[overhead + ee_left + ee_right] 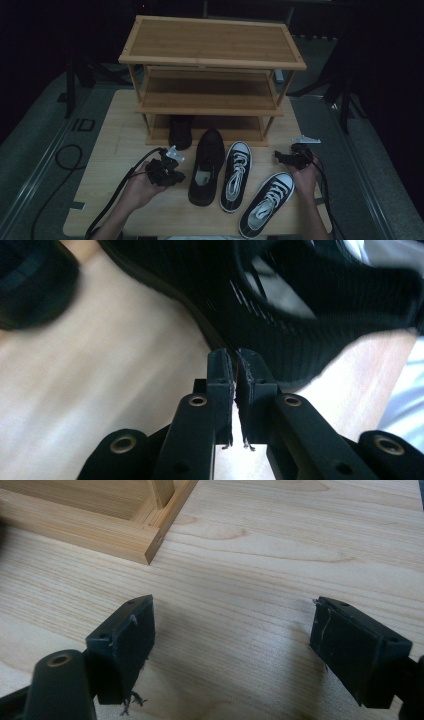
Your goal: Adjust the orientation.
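A black shoe [207,167] lies on the wooden table [115,150] in front of a three-tier wooden shoe rack [210,45]. Its mate [180,132] stands on the rack's bottom shelf. My left gripper [175,175] hovers just left of the black shoe. In the left gripper view its jaws [234,357] stand almost together with only a thin slit and nothing between them, and the shoe's side [320,315] is right beyond the tips. My right gripper [282,156] is open near the rack's right foot; its wide-apart jaws [232,610] are over bare wood.
Two black-and-white sneakers [236,175] [267,202] lie between the black shoe and my right hand. The rack's base corner [150,545] is close ahead of the right gripper. Cables trail off the table's front edge. A dark blurred shape [30,285] sits far left.
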Demonstrator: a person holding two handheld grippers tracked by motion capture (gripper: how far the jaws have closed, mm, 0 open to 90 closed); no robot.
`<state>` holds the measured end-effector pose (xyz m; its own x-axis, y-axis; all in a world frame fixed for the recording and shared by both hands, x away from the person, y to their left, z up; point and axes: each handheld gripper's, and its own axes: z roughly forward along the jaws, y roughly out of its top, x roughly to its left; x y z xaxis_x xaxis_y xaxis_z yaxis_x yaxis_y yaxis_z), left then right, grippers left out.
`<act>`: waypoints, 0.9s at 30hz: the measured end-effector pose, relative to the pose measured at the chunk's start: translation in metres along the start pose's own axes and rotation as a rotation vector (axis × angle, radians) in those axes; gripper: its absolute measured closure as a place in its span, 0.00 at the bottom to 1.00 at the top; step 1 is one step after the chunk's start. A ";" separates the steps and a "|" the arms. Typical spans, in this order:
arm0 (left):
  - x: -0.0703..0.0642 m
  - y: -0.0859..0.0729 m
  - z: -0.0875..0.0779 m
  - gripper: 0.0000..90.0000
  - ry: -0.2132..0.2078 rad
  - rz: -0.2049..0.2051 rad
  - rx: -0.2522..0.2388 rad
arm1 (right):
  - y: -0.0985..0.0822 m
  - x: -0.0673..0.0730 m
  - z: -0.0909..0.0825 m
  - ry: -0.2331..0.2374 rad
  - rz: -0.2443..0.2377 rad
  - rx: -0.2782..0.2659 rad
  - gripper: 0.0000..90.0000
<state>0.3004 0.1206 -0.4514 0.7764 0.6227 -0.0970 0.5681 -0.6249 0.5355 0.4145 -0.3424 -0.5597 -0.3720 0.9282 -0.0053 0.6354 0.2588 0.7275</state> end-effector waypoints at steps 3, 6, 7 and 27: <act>0.003 0.012 -0.008 0.93 0.019 -0.007 -0.023 | 0.000 0.000 0.000 0.000 0.000 0.000 0.20; 0.004 0.025 -0.014 0.92 0.027 -0.008 -0.040 | 0.000 0.000 0.000 0.000 0.000 0.000 0.20; 0.003 0.029 -0.014 0.91 0.031 -0.006 -0.040 | 0.000 0.000 0.000 0.000 0.001 0.000 0.20; -0.017 0.077 0.035 0.78 0.129 0.039 0.108 | 0.000 0.000 0.000 0.002 0.002 -0.001 0.20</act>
<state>0.3409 0.0457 -0.4375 0.7607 0.6482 0.0343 0.5700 -0.6922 0.4426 0.4146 -0.3425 -0.5597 -0.3717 0.9284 -0.0024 0.6359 0.2565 0.7279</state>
